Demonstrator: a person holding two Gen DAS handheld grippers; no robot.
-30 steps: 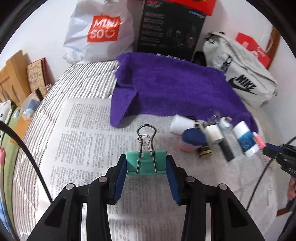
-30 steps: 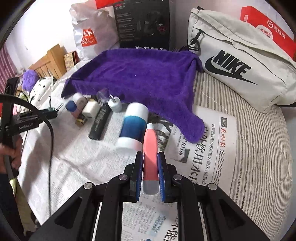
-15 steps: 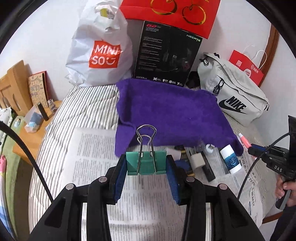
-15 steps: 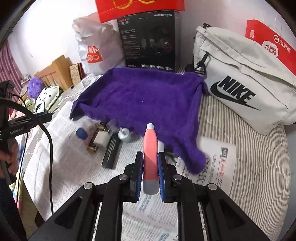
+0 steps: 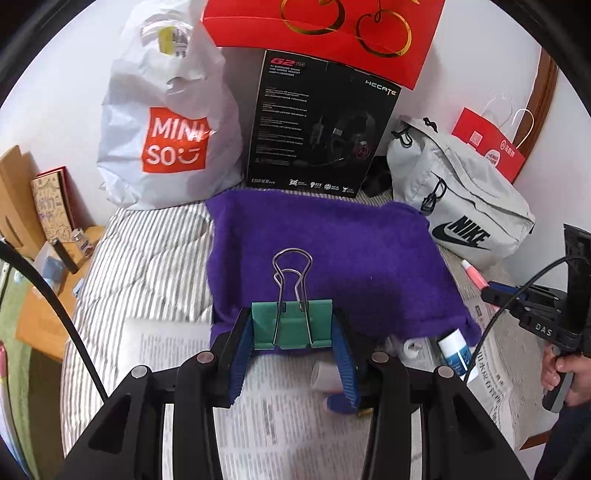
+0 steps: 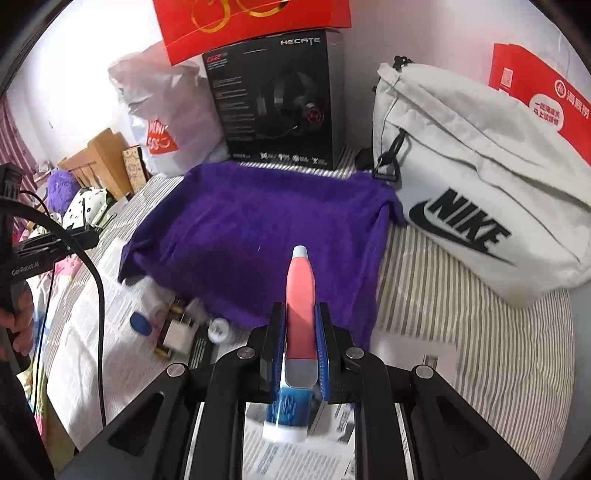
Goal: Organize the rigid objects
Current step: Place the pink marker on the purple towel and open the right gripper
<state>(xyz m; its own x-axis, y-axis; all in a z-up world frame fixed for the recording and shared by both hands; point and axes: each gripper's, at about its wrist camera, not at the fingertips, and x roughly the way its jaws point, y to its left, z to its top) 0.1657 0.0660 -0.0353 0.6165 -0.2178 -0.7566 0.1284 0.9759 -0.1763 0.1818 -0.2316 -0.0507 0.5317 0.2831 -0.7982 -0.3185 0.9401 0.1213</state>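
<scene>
My left gripper (image 5: 292,328) is shut on a green binder clip (image 5: 291,323), its wire handles standing up, held in the air above the newspaper. My right gripper (image 6: 300,334) is shut on a pink pen-like tube (image 6: 300,299) with a grey tip, also lifted. In the left wrist view that tube (image 5: 474,275) and the right gripper (image 5: 491,293) show at the right edge. A purple towel (image 6: 258,236) lies spread on the bed beyond both. Below it on the newspaper lie a blue-and-white bottle (image 6: 286,417), a white adapter (image 6: 177,334), a blue cap (image 6: 142,323) and a black stick (image 6: 201,350).
A white Nike bag (image 6: 476,206) sits right of the towel. A black headset box (image 5: 317,125), a white Miniso bag (image 5: 166,140) and red bags (image 5: 325,33) line the wall. A wooden side table (image 5: 48,280) stands left of the striped bed. A hand (image 5: 565,369) holds the right gripper's handle.
Both grippers rose and drew back from the newspaper with their loads; the towel and the wall items came further into view, and the small items slid toward the bottom of each view.
</scene>
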